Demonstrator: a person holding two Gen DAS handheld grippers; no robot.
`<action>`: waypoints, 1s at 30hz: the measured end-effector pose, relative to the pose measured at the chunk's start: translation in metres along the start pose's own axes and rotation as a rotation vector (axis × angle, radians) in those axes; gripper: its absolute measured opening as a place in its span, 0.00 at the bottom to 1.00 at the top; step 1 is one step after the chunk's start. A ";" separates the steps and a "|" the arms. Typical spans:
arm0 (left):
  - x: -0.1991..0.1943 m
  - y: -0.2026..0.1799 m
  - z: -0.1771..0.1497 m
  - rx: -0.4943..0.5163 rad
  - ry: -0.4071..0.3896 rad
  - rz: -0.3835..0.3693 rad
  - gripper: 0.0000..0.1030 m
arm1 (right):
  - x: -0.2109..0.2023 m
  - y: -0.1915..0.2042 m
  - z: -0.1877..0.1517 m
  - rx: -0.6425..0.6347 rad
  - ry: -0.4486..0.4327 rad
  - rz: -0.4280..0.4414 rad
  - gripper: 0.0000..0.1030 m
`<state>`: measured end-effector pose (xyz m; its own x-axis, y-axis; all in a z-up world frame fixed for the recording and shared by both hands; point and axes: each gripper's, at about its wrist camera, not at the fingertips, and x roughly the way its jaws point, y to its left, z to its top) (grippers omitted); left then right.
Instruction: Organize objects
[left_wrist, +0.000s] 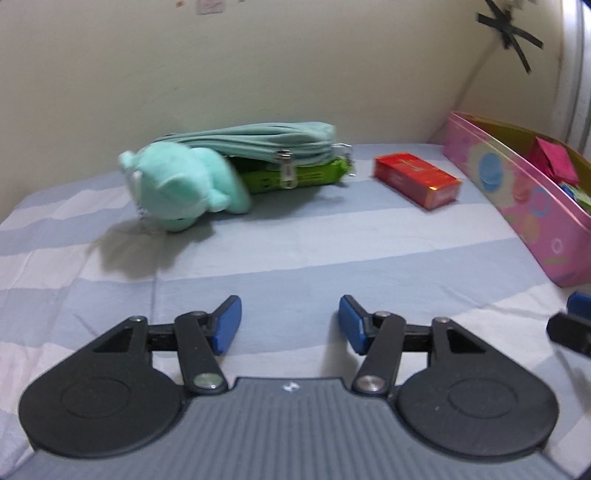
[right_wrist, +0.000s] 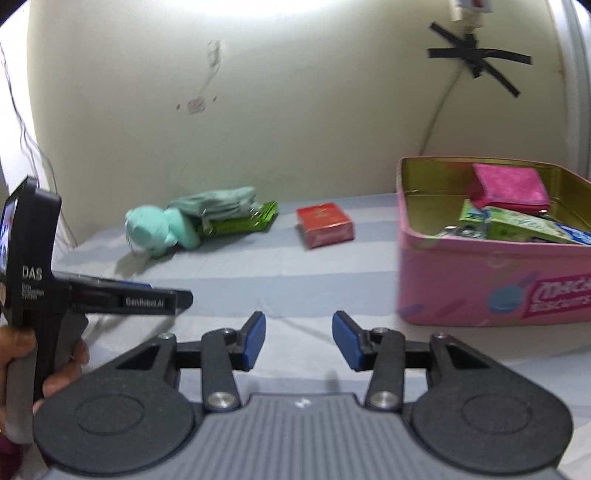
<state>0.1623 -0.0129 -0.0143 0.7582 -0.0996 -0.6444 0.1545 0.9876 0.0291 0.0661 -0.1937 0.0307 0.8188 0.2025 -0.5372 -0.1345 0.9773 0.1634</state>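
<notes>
Claws both hang empty, left gripper (left_wrist: 290, 324) and right gripper (right_wrist: 299, 341) parted over striped sheet. Beyond, upper centre, we see plush toy (left_wrist: 181, 188), pouch (left_wrist: 255, 142) and red box (left_wrist: 417, 180) still unsorted; pink tin (right_wrist: 491, 280), at right, already holds several items.

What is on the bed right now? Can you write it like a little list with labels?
surface: striped bed sheet
soft toy: mint plush, lying against the pouch
pouch: pale green zip pouch, resting on a bright green packet
box: red box, lying alone on the sheet
container: pink tin, open, with a pink cloth and packets inside
left gripper: open, holding nothing
right gripper: open, holding nothing
</notes>
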 end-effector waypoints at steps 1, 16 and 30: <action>0.001 0.004 0.000 -0.008 -0.002 0.001 0.59 | 0.004 0.004 0.000 -0.008 0.008 0.000 0.40; 0.004 0.028 -0.001 -0.080 -0.030 -0.030 0.66 | 0.105 0.025 0.065 -0.192 0.010 -0.090 0.51; 0.004 0.027 0.000 -0.068 -0.020 -0.050 0.71 | 0.214 -0.004 0.108 -0.149 0.164 -0.205 0.67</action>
<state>0.1692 0.0130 -0.0165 0.7630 -0.1509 -0.6285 0.1499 0.9872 -0.0551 0.3024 -0.1610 0.0044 0.7381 -0.0048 -0.6747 -0.0656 0.9947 -0.0788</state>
